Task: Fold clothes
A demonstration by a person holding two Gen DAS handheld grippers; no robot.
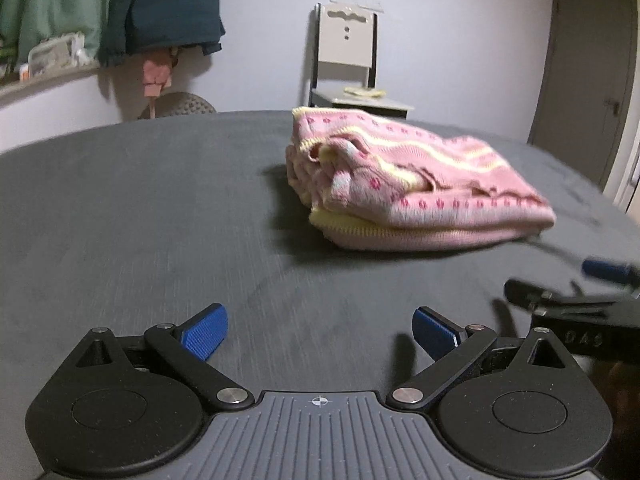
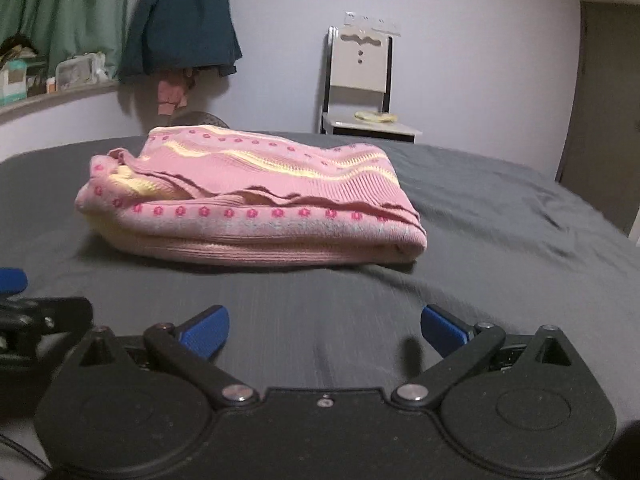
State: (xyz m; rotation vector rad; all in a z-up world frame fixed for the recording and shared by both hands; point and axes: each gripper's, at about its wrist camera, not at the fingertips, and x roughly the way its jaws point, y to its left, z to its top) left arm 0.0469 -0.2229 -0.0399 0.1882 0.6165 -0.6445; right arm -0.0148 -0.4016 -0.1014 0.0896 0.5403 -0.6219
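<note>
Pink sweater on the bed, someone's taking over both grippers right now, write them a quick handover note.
Left gripper: open, nothing between its fingers, short of the sweater.
Right gripper: open, empty, also short of the sweater.
Pink sweater: lies folded in a compact stack on the dark grey bed cover, free of both grippers.
Done: the sweater looks folded, though its top layer is a bit rumpled along the near edge.
Left: perhaps smooth that edge. A small yellow item sits on the chair by the wall; I cannot tell whether it is clothing to fold.
</note>
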